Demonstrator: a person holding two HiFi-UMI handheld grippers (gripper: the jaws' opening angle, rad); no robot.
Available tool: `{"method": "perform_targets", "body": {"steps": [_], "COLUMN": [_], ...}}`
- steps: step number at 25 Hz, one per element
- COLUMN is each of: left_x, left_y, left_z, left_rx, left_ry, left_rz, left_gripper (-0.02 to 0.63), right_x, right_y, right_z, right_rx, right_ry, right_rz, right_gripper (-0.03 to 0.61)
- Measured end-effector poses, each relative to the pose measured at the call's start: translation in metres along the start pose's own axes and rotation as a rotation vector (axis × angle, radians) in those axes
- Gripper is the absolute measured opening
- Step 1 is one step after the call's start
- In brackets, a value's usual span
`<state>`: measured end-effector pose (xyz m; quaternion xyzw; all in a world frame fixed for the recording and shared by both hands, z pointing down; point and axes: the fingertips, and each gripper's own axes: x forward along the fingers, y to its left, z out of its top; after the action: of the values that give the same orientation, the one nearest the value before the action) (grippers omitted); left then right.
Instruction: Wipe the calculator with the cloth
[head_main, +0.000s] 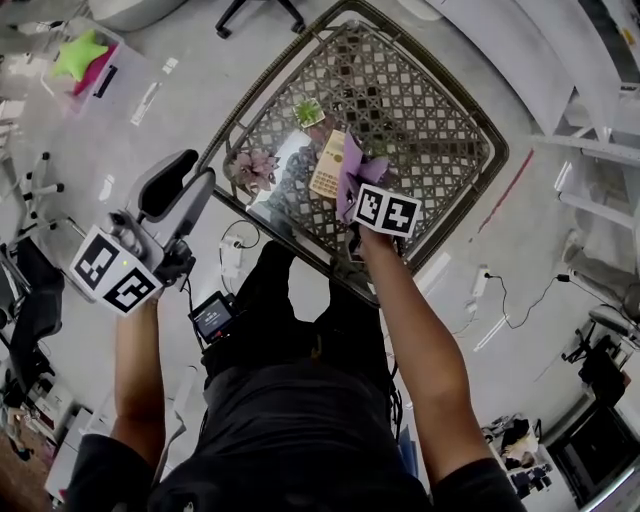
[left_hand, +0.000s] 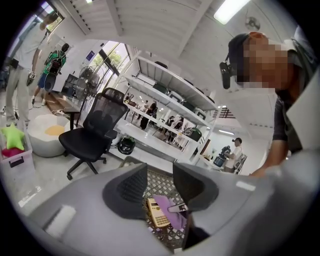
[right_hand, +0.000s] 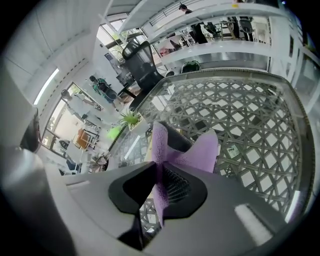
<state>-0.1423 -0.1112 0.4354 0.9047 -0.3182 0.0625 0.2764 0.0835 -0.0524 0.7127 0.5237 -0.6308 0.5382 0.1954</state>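
Note:
A beige calculator (head_main: 328, 165) lies on the glass-topped lattice table (head_main: 440, 140), near its front edge. A purple cloth (head_main: 352, 170) hangs over the calculator's right side. My right gripper (head_main: 362, 195) is shut on that cloth and points down at the table. In the right gripper view the cloth (right_hand: 195, 150) is pinched between the jaws of the right gripper (right_hand: 160, 182) and fans out beyond them. My left gripper (head_main: 185, 190) hangs off the table's left side, open and empty. The left gripper view shows the calculator (left_hand: 156, 214) and cloth (left_hand: 172, 205) through the gap of the left gripper (left_hand: 160, 187).
A small potted plant (head_main: 308, 112) and a bunch of pink flowers (head_main: 255, 168) stand on the table by the calculator. A black office chair (left_hand: 92, 132) stands on the floor beyond. Cables and a power strip (head_main: 232, 258) lie by the table's front.

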Motion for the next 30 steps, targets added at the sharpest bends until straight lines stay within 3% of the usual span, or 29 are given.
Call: {"method": "perform_targets", "body": {"steps": [7, 20, 30], "left_x": [-0.007, -0.014, -0.014], "left_y": [0.012, 0.024, 0.031], "left_z": [-0.003, -0.002, -0.002], "left_rx": [-0.013, -0.039, -0.051], "left_ry": [-0.005, -0.033, -0.034], "left_rz": [0.014, 0.030, 0.036], "left_gripper": [0.167, 0.167, 0.167], "right_x": [0.015, 0.030, 0.044], "right_y": [0.020, 0.064, 0.098], "right_z": [-0.006, -0.011, -0.025], "right_rx": [-0.031, -0.201, -0.513], "right_ry": [0.027, 0.085, 0.188], "right_rz": [0.011, 0.048, 0.076], "right_gripper": [0.043, 0.043, 0.043]}}
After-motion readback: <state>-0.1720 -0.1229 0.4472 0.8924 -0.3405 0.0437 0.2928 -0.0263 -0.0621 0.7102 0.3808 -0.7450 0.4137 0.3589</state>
